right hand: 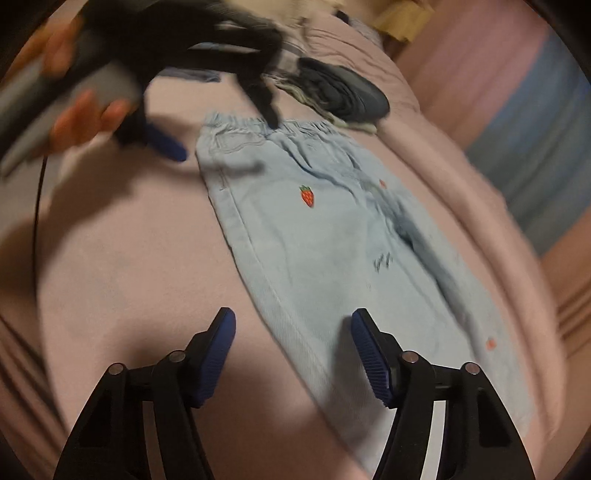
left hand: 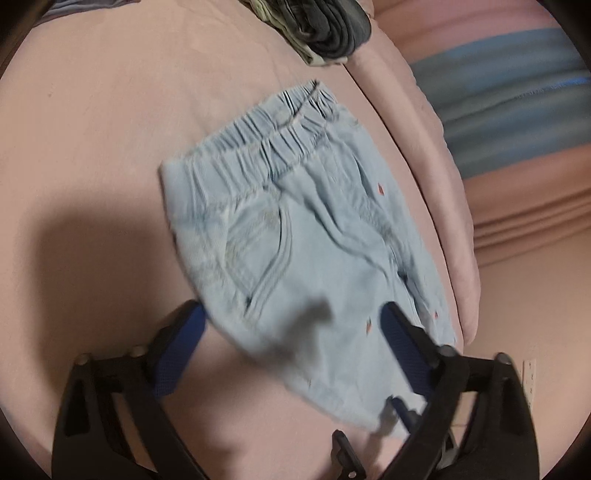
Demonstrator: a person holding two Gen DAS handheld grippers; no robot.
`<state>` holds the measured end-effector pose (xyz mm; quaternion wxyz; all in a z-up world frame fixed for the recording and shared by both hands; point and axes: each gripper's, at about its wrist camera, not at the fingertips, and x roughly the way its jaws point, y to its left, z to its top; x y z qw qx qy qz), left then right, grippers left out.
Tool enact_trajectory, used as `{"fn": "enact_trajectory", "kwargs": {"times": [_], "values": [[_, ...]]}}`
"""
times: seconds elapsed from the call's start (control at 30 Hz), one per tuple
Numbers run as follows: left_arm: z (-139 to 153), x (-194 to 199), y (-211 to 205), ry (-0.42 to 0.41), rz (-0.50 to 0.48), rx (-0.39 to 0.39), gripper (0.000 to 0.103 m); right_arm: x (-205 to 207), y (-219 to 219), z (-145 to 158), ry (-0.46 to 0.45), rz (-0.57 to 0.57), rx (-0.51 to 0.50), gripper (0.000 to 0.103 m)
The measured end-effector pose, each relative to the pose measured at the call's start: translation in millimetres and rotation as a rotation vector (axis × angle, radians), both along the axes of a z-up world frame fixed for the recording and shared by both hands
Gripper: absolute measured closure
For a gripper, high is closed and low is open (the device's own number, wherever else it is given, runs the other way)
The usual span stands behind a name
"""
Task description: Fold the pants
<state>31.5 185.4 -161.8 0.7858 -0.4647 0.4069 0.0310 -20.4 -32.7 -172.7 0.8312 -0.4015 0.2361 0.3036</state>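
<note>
Light blue pants (right hand: 325,251) with small strawberry patches lie flat on a pink bed sheet (right hand: 122,266), elastic waistband at the far end. In the left wrist view the pants (left hand: 303,236) reach between my fingers. My left gripper (left hand: 295,321) is open over the waist end, and shows blurred in the right wrist view (right hand: 221,133). My right gripper (right hand: 291,328) is open and empty, low over the left edge of a pant leg.
A stack of folded dark clothes (left hand: 325,29) lies beyond the waistband; it also shows in the right wrist view (right hand: 340,92). The bed's right edge (left hand: 458,221) drops off to a pink and blue striped cover (left hand: 517,103).
</note>
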Motion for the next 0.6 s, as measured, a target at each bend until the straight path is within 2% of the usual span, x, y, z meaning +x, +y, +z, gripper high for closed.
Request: {"fn": "enact_trajectory", "kwargs": {"times": [0.03, 0.07, 0.1, 0.13, 0.2, 0.23, 0.33, 0.4, 0.5, 0.57, 0.6], "values": [[-2, 4, 3, 0.012, 0.005, 0.012, 0.038, 2, 3, 0, -0.017, 0.012, -0.006, 0.054], [-4, 4, 6, 0.019, 0.01, 0.021, 0.051, 5, 11, -2, -0.029, 0.013, -0.013, 0.068], [-5, 7, 10, 0.035, 0.012, 0.017, 0.078, 7, 15, -2, -0.029, 0.009, -0.019, 0.076], [-9, 7, 15, 0.048, 0.017, 0.004, 0.085, 11, 17, 0, -0.014, 0.008, -0.016, 0.087], [-10, 1, 21, 0.042, 0.023, -0.018, 0.088, 14, 16, 7, 0.014, -0.008, 0.008, 0.091], [-6, -4, 22, 0.037, 0.02, 0.013, 0.088, 15, 13, 14, 0.039, -0.013, 0.033, 0.095], [3, -23, 21, 0.016, 0.006, 0.099, 0.088, 2, 11, 27, 0.057, 0.011, 0.086, 0.095], [5, -25, 18, 0.039, -0.016, 0.157, 0.087, -7, 12, 19, 0.086, 0.027, 0.092, 0.095], [-3, -21, 16, 0.119, -0.061, 0.212, 0.075, -4, 18, 1, 0.142, 0.033, 0.063, 0.095], [7, -22, 14, 0.149, -0.099, 0.293, 0.061, -3, 14, 6, 0.158, 0.03, 0.085, 0.092], [14, -24, 13, 0.157, -0.106, 0.359, 0.049, 3, 11, 12, 0.191, 0.025, 0.107, 0.091]]}}
